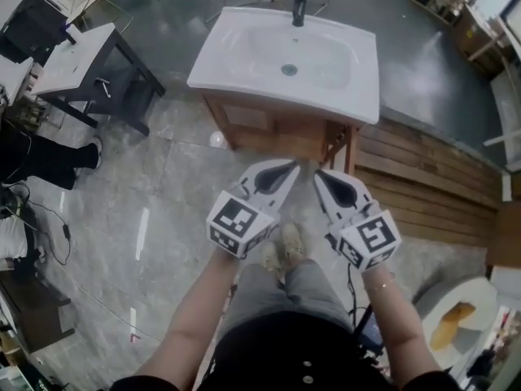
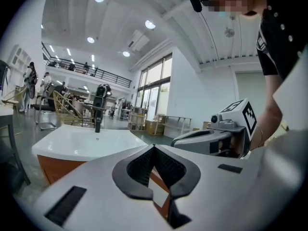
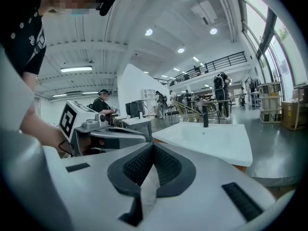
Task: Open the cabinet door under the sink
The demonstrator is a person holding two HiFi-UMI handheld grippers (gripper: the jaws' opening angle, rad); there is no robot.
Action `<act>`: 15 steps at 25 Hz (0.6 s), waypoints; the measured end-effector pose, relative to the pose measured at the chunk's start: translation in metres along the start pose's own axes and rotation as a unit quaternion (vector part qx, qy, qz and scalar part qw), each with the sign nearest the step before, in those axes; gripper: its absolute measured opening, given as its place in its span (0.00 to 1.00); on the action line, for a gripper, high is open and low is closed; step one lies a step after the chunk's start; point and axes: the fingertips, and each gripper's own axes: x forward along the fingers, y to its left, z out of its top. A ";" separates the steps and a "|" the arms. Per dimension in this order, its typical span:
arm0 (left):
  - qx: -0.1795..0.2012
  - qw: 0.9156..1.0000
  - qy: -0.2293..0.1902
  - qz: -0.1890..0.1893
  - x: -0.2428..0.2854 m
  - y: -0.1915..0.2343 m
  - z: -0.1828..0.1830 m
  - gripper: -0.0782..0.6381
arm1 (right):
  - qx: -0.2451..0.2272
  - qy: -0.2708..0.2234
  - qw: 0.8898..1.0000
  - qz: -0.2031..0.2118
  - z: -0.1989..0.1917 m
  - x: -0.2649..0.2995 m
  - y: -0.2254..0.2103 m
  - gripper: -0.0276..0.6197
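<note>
Both shut tight and empty, the left gripper (image 1: 290,168) and right gripper (image 1: 320,177) hang apart from the cabinet door (image 1: 262,125) at twelve o'clock under the sink (image 1: 244,63), so a reach without first parting the jaws would probably knock the wood or skid off its edge.

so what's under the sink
A wooden cabinet stands under the white sink, on the floor. Only part of its front shows. The sink top covers the rest, and the inside of the cabinet cannot be seen.
</note>
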 end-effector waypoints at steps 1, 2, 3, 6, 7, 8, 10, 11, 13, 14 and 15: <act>-0.001 1.000 -0.004 0.003 -0.004 0.000 0.005 0.12 | -0.003 -0.002 1.000 0.001 0.005 -0.002 0.003 0.05; -0.004 1.000 -0.008 0.006 -0.008 0.000 0.010 0.12 | -0.005 -0.004 1.000 0.002 0.010 -0.003 0.006 0.05; -0.009 1.000 -0.011 0.010 -0.011 0.000 0.014 0.12 | -0.006 -0.007 1.000 0.003 0.015 -0.004 0.008 0.05; -0.011 1.000 -0.010 0.019 -0.019 0.000 0.024 0.12 | -0.006 -0.020 1.000 0.003 0.029 -0.004 0.010 0.05; -0.011 1.000 -0.010 0.019 -0.020 -0.001 0.025 0.12 | -0.008 -0.024 1.000 0.002 0.034 -0.004 0.009 0.05; -0.013 1.000 -0.011 0.018 -0.022 -0.003 0.027 0.12 | -0.011 -0.027 1.000 0.001 0.038 -0.004 0.009 0.05; -0.019 1.000 -0.017 0.017 -0.024 -0.006 0.030 0.12 | -0.018 -0.033 0.999 -0.002 0.044 -0.006 0.008 0.05; -0.021 0.999 -0.019 0.017 -0.026 -0.007 0.032 0.12 | -0.020 -0.035 0.999 -0.004 0.047 -0.006 0.008 0.05; -0.021 0.999 -0.023 0.018 -0.027 -0.008 0.035 0.12 | -0.029 -0.038 0.999 -0.005 0.052 -0.006 0.008 0.05; -0.020 0.999 -0.023 0.018 -0.027 -0.008 0.036 0.12 | -0.036 -0.038 0.999 -0.005 0.054 -0.005 0.008 0.05; -0.020 0.999 -0.022 0.017 -0.027 -0.008 0.036 0.12 | -0.042 -0.037 0.998 -0.005 0.055 -0.005 0.009 0.05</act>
